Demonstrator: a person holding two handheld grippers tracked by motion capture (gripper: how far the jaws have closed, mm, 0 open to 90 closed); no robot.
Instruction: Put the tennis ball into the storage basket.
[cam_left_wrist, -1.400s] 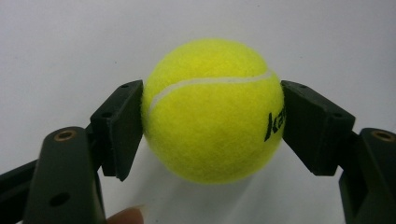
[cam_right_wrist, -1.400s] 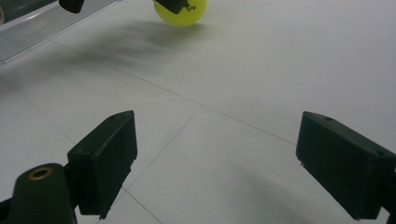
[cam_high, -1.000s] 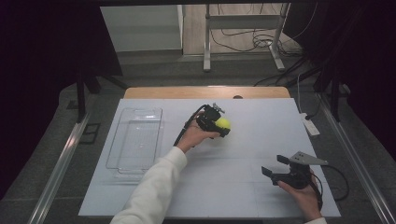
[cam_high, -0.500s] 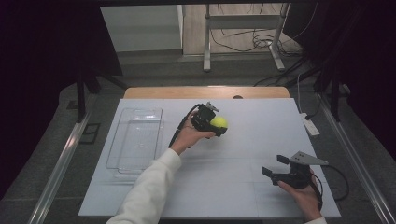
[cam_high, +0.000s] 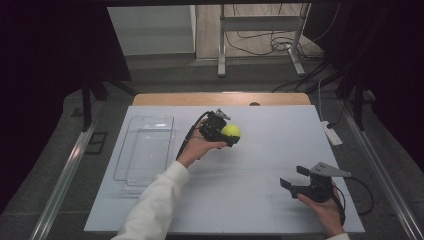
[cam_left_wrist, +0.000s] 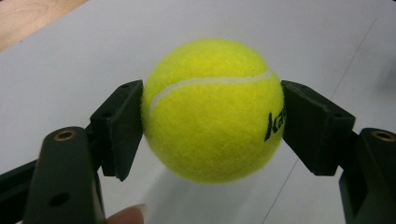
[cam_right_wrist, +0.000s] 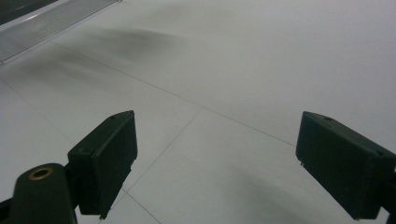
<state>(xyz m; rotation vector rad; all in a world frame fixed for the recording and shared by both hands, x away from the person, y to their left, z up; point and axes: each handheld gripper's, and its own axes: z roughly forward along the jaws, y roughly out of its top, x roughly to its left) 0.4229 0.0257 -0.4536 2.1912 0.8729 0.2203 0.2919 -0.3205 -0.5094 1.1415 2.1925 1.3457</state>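
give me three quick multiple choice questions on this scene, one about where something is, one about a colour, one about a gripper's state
1. Where does the clear tray lie on the table in the high view?
A. at the left side
B. at the right edge
C. under the right gripper

2. What colour is the ball?
A. red
B. yellow-green
C. white

3. How does the left gripper stand?
A. open with nothing between the jaws
B. shut on the ball
C. lying flat inside the tray

Answers:
1. A, the tray sits left of the left hand, far from the right gripper.
2. B, the left gripper view shows yellow-green felt with a white seam.
3. B, both pads press on the ball's sides, and the ball is off the table.
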